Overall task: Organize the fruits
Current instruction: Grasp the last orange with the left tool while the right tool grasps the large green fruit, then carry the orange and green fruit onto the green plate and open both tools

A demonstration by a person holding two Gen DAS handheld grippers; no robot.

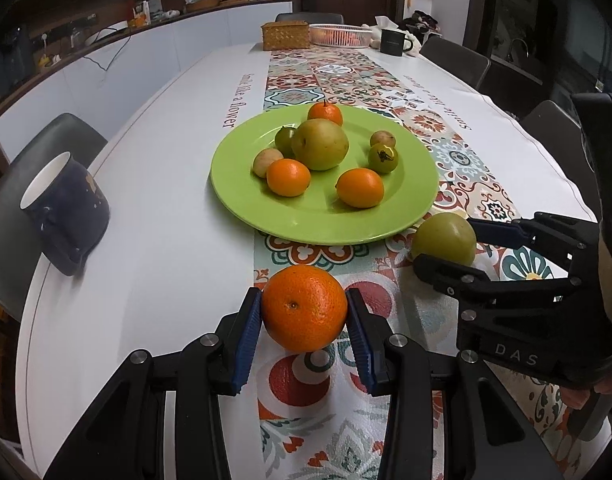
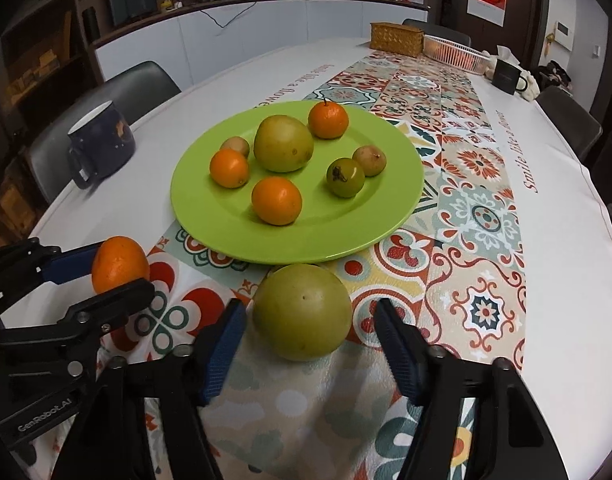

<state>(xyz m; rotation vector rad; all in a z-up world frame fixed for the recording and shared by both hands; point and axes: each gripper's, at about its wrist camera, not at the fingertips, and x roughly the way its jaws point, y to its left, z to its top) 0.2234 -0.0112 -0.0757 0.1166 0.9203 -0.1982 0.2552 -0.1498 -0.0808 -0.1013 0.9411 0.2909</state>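
While my left claw (image 1: pixel 305 312) is clamping an orange (image 1: pixel 304 307) bound for the plate (image 1: pixel 306 224), my right claw (image 2: pixel 310 344) is straddling, apart, a green fruit (image 2: pixel 302 312).

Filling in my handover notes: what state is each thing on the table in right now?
Orange: clamped in left gripper.
Green pear: on the runner, between the right gripper pads, untouched.
Green plate: holds eight fruits.
Blue mug: upright near the table edge; contents not visible.
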